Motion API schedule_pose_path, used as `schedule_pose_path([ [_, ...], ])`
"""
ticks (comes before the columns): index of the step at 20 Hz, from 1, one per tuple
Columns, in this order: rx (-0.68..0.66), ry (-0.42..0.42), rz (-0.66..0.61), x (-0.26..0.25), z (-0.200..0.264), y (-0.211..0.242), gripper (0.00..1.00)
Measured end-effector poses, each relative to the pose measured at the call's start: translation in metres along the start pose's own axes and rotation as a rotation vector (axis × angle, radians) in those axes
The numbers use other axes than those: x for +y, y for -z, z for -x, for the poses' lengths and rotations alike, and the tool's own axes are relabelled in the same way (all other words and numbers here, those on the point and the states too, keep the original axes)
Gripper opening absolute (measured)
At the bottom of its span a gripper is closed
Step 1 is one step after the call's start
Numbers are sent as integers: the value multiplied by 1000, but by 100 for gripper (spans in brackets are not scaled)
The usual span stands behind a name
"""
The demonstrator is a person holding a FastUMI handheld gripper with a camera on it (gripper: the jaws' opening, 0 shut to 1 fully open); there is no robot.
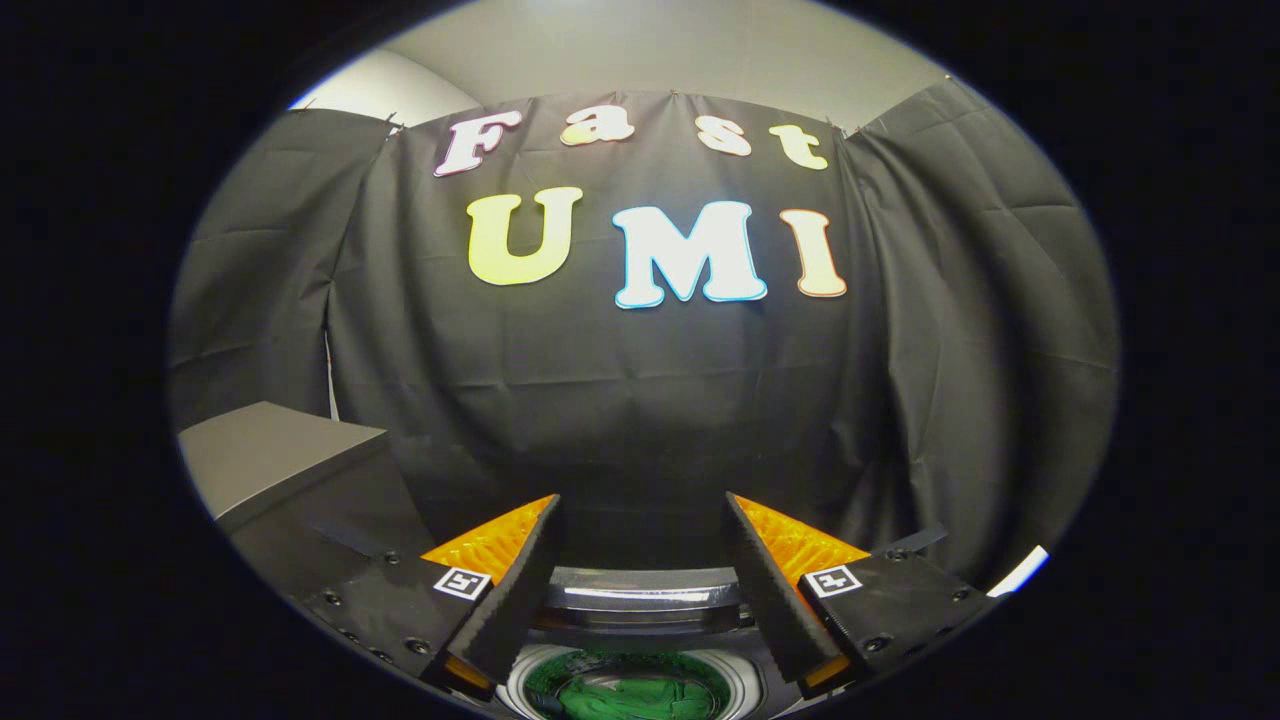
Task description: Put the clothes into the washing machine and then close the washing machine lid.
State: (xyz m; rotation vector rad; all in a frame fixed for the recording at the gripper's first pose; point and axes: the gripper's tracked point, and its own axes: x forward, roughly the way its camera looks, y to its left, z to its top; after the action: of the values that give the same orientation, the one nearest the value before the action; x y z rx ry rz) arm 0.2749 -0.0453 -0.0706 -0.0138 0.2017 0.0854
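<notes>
My gripper (pixel 640 515) is open, its two fingers spread wide with nothing between them. Below and between the fingers lies the washing machine's round opening (pixel 630 685), with green clothes (pixel 640 695) inside the drum. Just beyond the opening, between the fingers, stands the machine's raised lid (pixel 645 590), seen edge-on as a shiny grey band. The gripper hovers above the machine, pointing at the back wall.
A grey box-like unit (pixel 290 470) stands to the left of the left finger. Black cloth walls close the booth behind and on both sides. A white strip (pixel 1020 572) shows to the right of the right finger.
</notes>
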Motion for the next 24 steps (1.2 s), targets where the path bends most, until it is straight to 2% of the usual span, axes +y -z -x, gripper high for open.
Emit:
schedule_pose_path([
  [16, 95, -37, 33, 13, 91, 75, 98],
  [21, 74, -31, 2, 17, 113, 67, 98],
  [24, 37, -25, 4, 23, 130, 47, 98],
])
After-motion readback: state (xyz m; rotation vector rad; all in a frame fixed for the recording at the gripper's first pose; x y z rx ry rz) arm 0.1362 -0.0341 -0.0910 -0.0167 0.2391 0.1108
